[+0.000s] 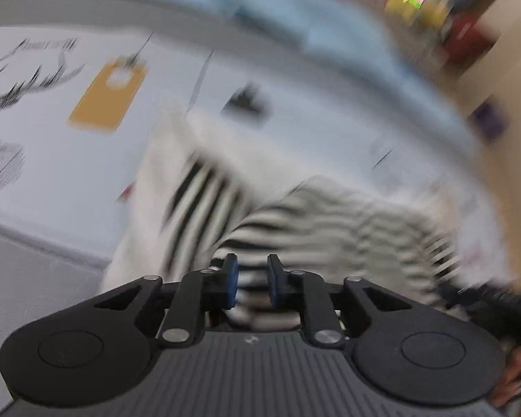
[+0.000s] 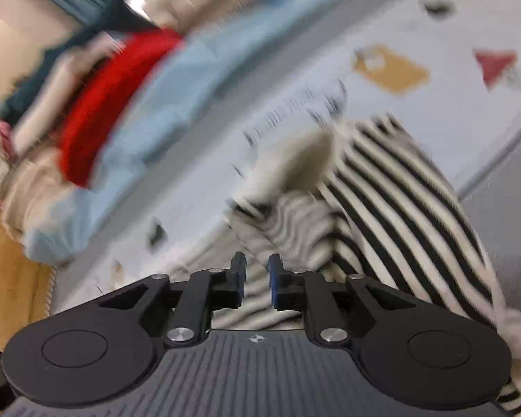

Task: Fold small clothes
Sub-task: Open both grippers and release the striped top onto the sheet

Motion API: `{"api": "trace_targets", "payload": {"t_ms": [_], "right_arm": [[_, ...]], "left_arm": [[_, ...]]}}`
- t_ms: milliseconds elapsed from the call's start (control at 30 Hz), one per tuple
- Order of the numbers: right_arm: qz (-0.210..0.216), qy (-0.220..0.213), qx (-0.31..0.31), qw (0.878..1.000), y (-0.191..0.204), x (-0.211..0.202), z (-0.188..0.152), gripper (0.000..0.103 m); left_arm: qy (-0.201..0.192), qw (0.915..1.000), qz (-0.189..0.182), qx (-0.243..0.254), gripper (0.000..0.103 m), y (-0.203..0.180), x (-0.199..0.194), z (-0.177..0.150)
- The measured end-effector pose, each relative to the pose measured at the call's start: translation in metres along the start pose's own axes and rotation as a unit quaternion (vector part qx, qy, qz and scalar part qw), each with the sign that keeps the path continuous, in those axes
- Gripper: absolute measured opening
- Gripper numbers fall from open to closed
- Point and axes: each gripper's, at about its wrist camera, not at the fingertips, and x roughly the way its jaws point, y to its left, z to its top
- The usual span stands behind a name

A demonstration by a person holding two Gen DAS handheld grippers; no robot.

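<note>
Though blurred, maybe striped garment (image 2: 399,187) loose.

I am holding my left gripper (image 1: 253,279) angled steeply downward, its blue-padded fingers (image 1: 231,278) standing slightly apart with a narrow gap. I am holding my right gripper (image 2: 257,279) tilted downward too, its fingers (image 2: 276,283) likewise parted a little.

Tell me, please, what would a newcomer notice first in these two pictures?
The black-and-white striped garment draws the eye first; it lies crumpled on the pale printed sheet, just ahead of both grippers. Next comes the bright red cloth in the clothes pile at the upper left of the right wrist view.
</note>
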Motion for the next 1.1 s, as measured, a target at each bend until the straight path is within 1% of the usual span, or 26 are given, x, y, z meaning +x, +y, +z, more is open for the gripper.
{"api": "trace_targets", "payload": {"t_ms": [33, 67, 100, 133, 200, 267, 300, 333, 367, 400, 433, 467, 500, 533, 567, 667, 700, 733, 767, 800, 833, 867, 933, 967, 1000, 1100], "right_arm": [[-0.028, 0.010, 0.011, 1.000, -0.008, 0.007, -0.001, 0.016], [-0.045, 0.016, 0.027, 0.999, -0.017, 0.013, -0.003, 0.014], [-0.052, 0.024, 0.046, 0.997, -0.024, 0.017, -0.003, 0.007], [-0.053, 0.027, 0.062, 0.996, -0.029, 0.018, -0.003, 0.006], [-0.060, 0.021, 0.055, 0.996, -0.022, 0.012, -0.001, 0.007], [-0.059, 0.003, 0.026, 0.998, -0.008, 0.002, -0.001, 0.012], [-0.047, -0.005, 0.009, 0.999, 0.000, -0.002, -0.004, 0.012], [-0.029, -0.007, -0.017, 0.999, 0.010, -0.005, -0.006, 0.012], [-0.006, 0.000, -0.048, 0.999, 0.020, -0.006, -0.010, 0.014], [0.015, 0.015, -0.074, 0.997, 0.029, -0.002, -0.013, 0.021], [0.042, 0.048, -0.096, 0.993, 0.035, 0.004, -0.018, 0.026], [0.056, 0.080, -0.104, 0.990, 0.036, 0.011, -0.022, 0.031], [0.046, 0.113, -0.106, 0.987, 0.033, 0.021, -0.027, 0.031], [0.009, 0.136, -0.104, 0.985, 0.027, 0.028, -0.031, 0.030], [-0.014, 0.139, -0.096, 0.986, 0.020, 0.031, -0.034, 0.030], [0.020, 0.130, -0.062, 0.989, 0.011, 0.024, -0.030, 0.031], [0.032, 0.128, -0.068, 0.989, 0.011, 0.021, -0.031, 0.031], [0.035, 0.133, -0.087, 0.987, 0.013, 0.021, -0.033, 0.031], [0.022, 0.147, -0.108, 0.983, 0.013, 0.019, -0.041, 0.031], [-0.001, 0.157, -0.128, 0.979, 0.012, 0.019, -0.046, 0.028], [-0.012, 0.151, -0.137, 0.979, 0.009, 0.014, -0.048, 0.027], [-0.014, 0.142, -0.135, 0.981, 0.008, 0.004, -0.049, 0.027], [-0.022, 0.114, -0.121, 0.986, 0.003, -0.026, -0.046, 0.029], [-0.020, 0.095, -0.122, 0.988, 0.004, -0.041, -0.044, 0.030], [-0.020, 0.078, -0.125, 0.989, 0.007, -0.056, -0.041, 0.030], [-0.012, 0.017, -0.125, 0.992, -0.002, -0.115, -0.035, 0.030]], "left_arm": [[0.014, 0.9997, 0.020, 0.000, 0.016, 0.004, 0.006, -0.003], [0.016, 0.9993, 0.034, -0.006, 0.016, 0.008, 0.009, -0.004], [0.009, 0.9991, 0.040, -0.013, 0.017, 0.011, 0.006, -0.003], [0.000, 0.9991, 0.039, -0.018, 0.018, 0.012, 0.001, -0.001], [-0.035, 0.9992, 0.012, -0.019, 0.018, 0.009, -0.014, 0.003], [-0.049, 0.9980, -0.040, -0.001, 0.018, 0.000, -0.024, 0.003], [-0.043, 0.9972, -0.060, 0.008, 0.018, -0.005, -0.024, 0.002], [-0.032, 0.9968, -0.071, 0.017, 0.022, -0.009, -0.022, 0.001], [-0.014, 0.9970, -0.071, 0.027, 0.027, -0.013, -0.016, -0.002], [0.011, 0.9977, -0.056, 0.037, 0.030, -0.015, -0.007, -0.005], [0.034, 0.9979, -0.031, 0.045, 0.032, -0.016, 0.001, -0.009], [0.045, 0.9974, -0.009, 0.055, 0.032, -0.014, 0.008, -0.011], [0.047, 0.9967, 0.005, 0.066, 0.032, -0.015, 0.009, -0.013], [0.044, 0.9965, 0.009, 0.070, 0.032, -0.014, 0.008, -0.013], [0.038, 0.9971, 0.007, 0.066, 0.032, -0.012, 0.003, -0.012], [-0.005, 0.9983, -0.015, 0.056, 0.034, -0.011, -0.022, -0.009], [-0.015, 0.9981, -0.021, 0.056, 0.035, -0.010, -0.026, -0.011], [-0.015, 0.9980, -0.018, 0.058, 0.036, -0.010, -0.026, -0.014], [-0.004, 0.9982, 0.002, 0.061, 0.036, -0.005, -0.019, -0.017], [0.013, 0.9974, 0.039, 0.059, 0.036, 0.003, -0.011, -0.021], [0.026, 0.9954, 0.074, 0.055, 0.036, 0.011, -0.005, -0.026], [0.030, 0.9943, 0.093, 0.044, 0.038, 0.020, -0.007, -0.032], [0.009, 0.9983, 0.057, 0.005, 0.036, 0.028, -0.031, -0.036], [-0.010, 0.9991, 0.042, -0.002, 0.038, 0.029, -0.045, -0.038], [-0.031, 0.9991, 0.030, 0.004, 0.039, 0.026, -0.063, -0.042], [-0.067, 0.9971, 0.018, 0.030, 0.041, 0.021, -0.109, -0.052]]}}
